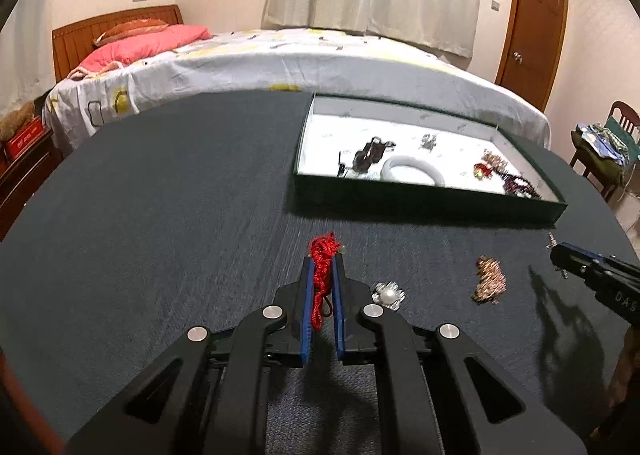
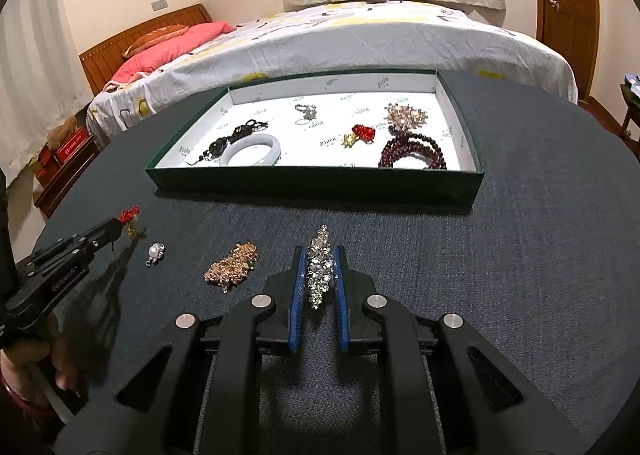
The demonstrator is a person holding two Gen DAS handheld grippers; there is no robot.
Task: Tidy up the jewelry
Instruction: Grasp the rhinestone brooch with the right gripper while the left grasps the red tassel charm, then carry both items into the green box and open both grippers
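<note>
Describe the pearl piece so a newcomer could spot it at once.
Start at the green tray, then look at the loose pieces on the dark table before it. The pearl charm is the small silver one with a single white bead, left of the coppery cluster.

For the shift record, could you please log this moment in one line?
left tongs: shut on red cord charm | right tongs: shut on crystal brooch | tray: partly filled

Table cloth (image 2: 520, 255): dark blue-grey, fine weave. Tray (image 2: 312, 185): dark green walls, white lining with small green print. In tray: white bangle (image 2: 252, 149) at 8 o'clock, dark red bead string (image 2: 416, 151) at 4 o'clock. Gripper pads (image 2: 295, 307): blue. Cord (image 1: 322, 275): red. Brooch (image 2: 320, 267): clear silver.
</note>
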